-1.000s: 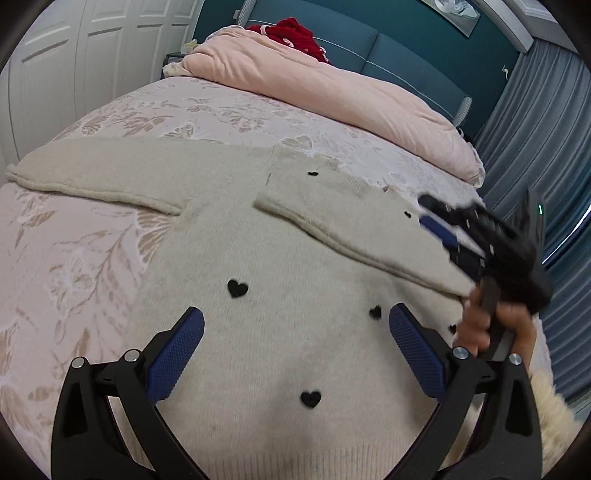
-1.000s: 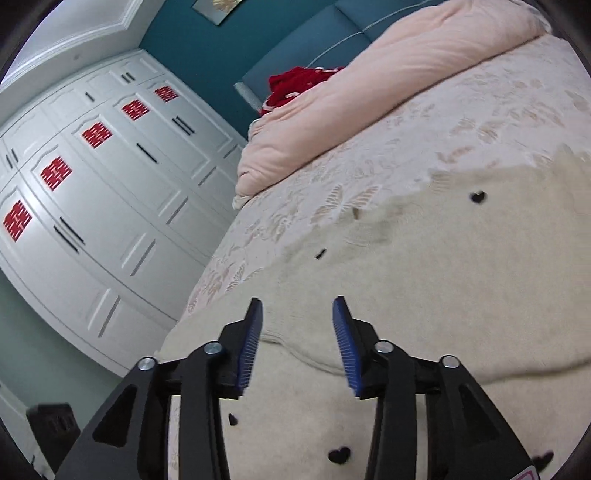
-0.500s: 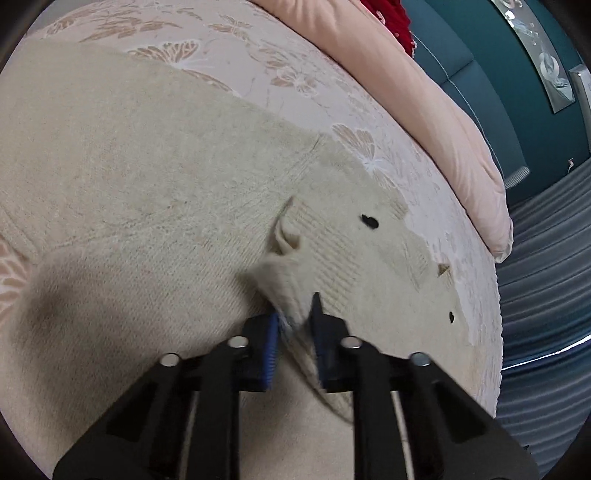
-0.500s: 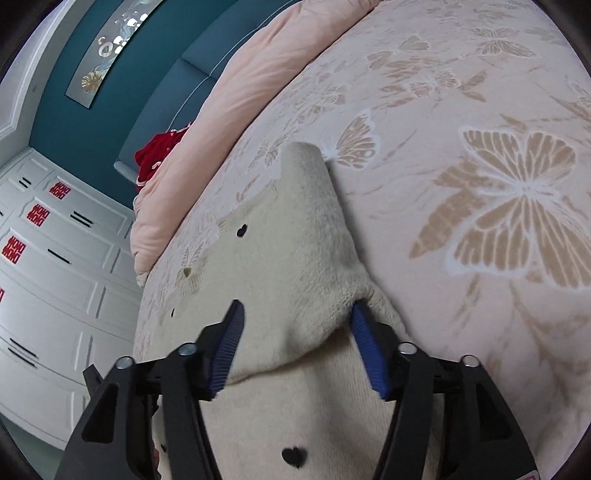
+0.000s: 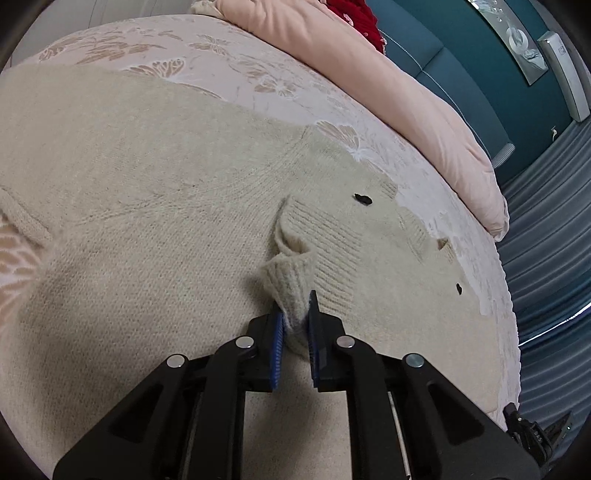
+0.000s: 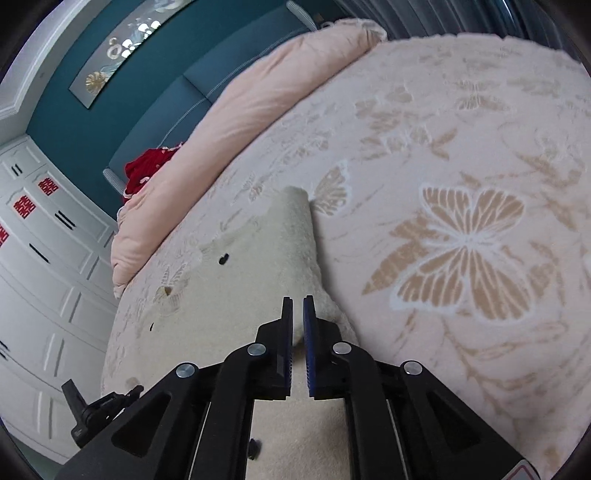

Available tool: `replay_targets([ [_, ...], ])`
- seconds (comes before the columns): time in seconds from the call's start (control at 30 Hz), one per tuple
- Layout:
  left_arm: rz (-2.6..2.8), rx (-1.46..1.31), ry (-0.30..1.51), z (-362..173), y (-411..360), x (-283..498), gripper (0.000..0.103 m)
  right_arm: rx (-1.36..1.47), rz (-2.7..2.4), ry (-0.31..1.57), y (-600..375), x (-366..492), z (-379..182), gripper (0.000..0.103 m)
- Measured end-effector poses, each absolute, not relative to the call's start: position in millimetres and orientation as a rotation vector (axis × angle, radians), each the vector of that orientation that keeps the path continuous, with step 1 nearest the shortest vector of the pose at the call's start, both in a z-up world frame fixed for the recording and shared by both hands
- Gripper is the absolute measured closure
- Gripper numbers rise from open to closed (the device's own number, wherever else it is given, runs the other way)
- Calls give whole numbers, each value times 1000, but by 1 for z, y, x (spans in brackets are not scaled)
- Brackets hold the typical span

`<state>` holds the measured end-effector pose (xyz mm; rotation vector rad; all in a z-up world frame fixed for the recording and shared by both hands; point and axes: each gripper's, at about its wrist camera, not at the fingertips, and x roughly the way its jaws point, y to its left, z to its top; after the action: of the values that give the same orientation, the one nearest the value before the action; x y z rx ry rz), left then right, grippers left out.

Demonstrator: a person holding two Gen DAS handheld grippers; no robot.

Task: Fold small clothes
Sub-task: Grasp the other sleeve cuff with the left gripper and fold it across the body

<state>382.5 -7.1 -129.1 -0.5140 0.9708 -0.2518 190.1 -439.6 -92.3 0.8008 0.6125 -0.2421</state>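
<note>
A cream knitted sweater (image 5: 147,221) with small black hearts lies spread on the bed. One sleeve is folded across its chest, and its ribbed cuff (image 5: 291,277) is bunched up and lifted. My left gripper (image 5: 295,306) is shut on that cuff. In the right wrist view the same sweater (image 6: 229,302) ends in a folded sleeve edge (image 6: 299,236) beside the bedspread. My right gripper (image 6: 298,306) sits on that edge. Its jaws are closing, with only a thin gap between them, and cream knit is pinched in that gap.
The bedspread (image 6: 461,251) is pale pink with tan butterflies. A rolled pink duvet (image 5: 369,74) and a red garment (image 5: 358,14) lie along the teal headboard (image 5: 461,74). White wardrobe doors (image 6: 44,277) stand on one side, grey curtains (image 5: 546,240) on the other.
My left gripper dropped onto the cuff and closed on it, and the cuff now stands a little higher. My right gripper swung to the sweater's outer edge and narrowed from wide to almost closed.
</note>
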Motion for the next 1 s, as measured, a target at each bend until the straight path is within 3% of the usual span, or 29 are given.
replay_targets([
  [0.1, -249, -487, 969, -130, -11, 384, 91, 710, -168, 615, -421, 204, -75, 92],
  [0.2, -247, -464, 957, -131, -13, 381, 90, 618, -182, 832, -413, 245, -114, 93],
  [0.23, -249, -469, 958, -131, -11, 381, 90, 620, -218, 923, -415, 252, -137, 103],
  [0.27, -254, -489, 961, -129, -8, 379, 90, 636, -224, 902, -415, 247, -141, 103],
  [0.37, -287, -610, 909, -114, 25, 362, 84, 580, -216, 841, -395, 224, -109, 91],
  [0.4, -266, -615, 880, -107, 44, 354, 76, 549, -206, 815, -383, 211, -98, 90],
  [0.43, -238, -625, 858, -103, 65, 347, 57, 526, -188, 804, -371, 198, -90, 90],
  [0.5, -141, -654, 822, -97, 121, 339, 43, 493, -138, 812, -345, 171, -83, 86],
  [0.73, 277, -846, 768, -100, 344, 350, 41, 376, -68, 936, -258, 103, -85, 71],
  [0.9, 388, -982, 743, -117, 418, 376, 49, 371, -38, 1009, -218, 92, -81, 66],
  [1.0, 343, -896, 806, -116, 415, 404, 93, 377, -29, 1022, -205, 93, -76, 59],
])
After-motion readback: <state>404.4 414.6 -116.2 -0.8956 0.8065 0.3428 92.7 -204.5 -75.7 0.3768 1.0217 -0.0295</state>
